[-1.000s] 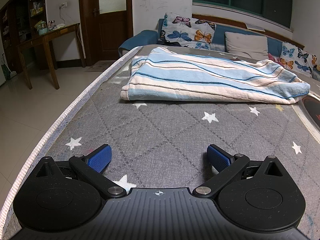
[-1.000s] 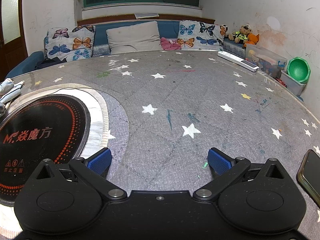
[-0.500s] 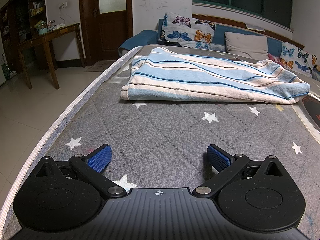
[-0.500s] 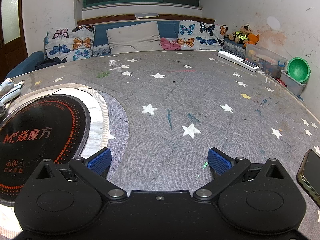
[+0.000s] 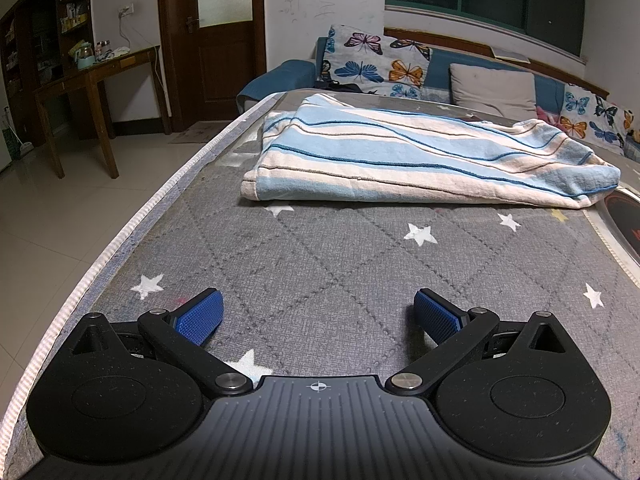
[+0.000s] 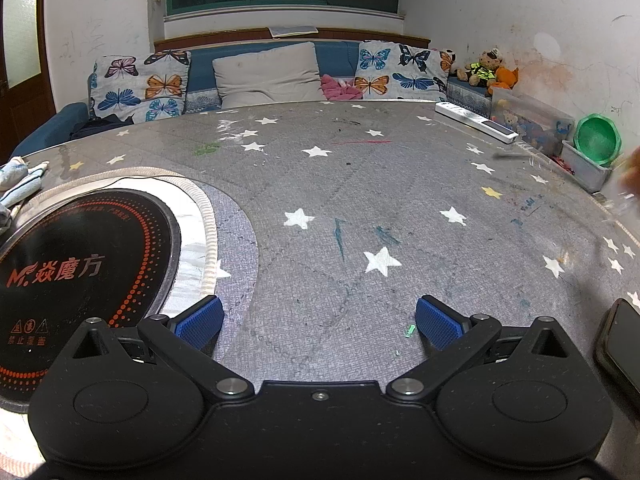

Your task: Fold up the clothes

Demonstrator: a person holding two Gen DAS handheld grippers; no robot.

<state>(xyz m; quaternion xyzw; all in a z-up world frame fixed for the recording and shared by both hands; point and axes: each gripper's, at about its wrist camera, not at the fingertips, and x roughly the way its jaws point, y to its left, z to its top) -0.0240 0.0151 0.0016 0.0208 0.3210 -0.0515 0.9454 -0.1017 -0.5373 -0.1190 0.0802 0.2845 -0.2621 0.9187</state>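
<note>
A blue-and-white striped cloth [image 5: 420,160] lies folded and a little rumpled across the far half of the grey star-patterned table [image 5: 340,264] in the left wrist view. My left gripper [image 5: 318,314] is open and empty, low over the table, well short of the cloth's near edge. My right gripper [image 6: 318,318] is open and empty over bare table. Only an edge of the cloth [image 6: 18,184] shows at the far left of the right wrist view.
A black round induction plate [image 6: 76,280] is set in the table left of the right gripper. A phone [image 6: 622,344] lies at the right edge. A white remote [image 6: 476,122], a green bowl [image 6: 596,138] and a cushioned sofa [image 6: 264,72] stand beyond. The table edge [image 5: 132,236] drops to floor at left.
A blurred shape has entered at the far right edge of the right wrist view. Both grippers and the cloth have not moved.
</note>
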